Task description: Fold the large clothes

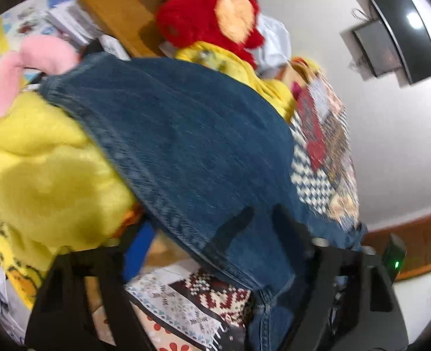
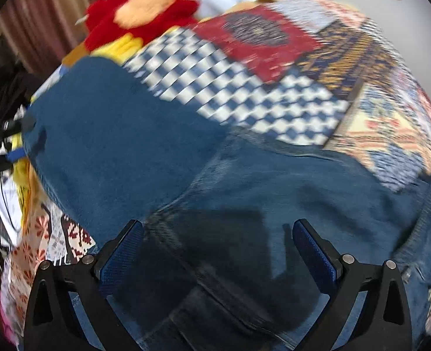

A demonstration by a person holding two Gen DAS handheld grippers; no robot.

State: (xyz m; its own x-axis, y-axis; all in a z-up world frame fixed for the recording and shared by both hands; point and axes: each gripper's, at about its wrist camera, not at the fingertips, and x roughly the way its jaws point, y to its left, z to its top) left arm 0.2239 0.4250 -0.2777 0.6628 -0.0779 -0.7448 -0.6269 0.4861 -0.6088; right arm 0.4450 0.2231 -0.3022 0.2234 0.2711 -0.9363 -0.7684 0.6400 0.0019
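A large pair of blue denim jeans (image 1: 186,146) lies over a patchwork quilt (image 1: 323,134). In the left wrist view the denim drapes between my left gripper's (image 1: 215,234) black fingers, which stand apart; a fold of it crosses them, and whether it is gripped is unclear. In the right wrist view the jeans (image 2: 244,190) spread across the quilt (image 2: 244,87). My right gripper (image 2: 218,231) is open, blue pads wide apart, just above the denim, holding nothing.
A red and orange plush toy (image 1: 215,14) and yellow fabric (image 1: 40,161) lie behind and left of the jeans. A pink plush piece (image 1: 25,64), books and a cardboard box (image 1: 122,8) sit at the back. A wall with a dark screen (image 1: 402,32) is at right.
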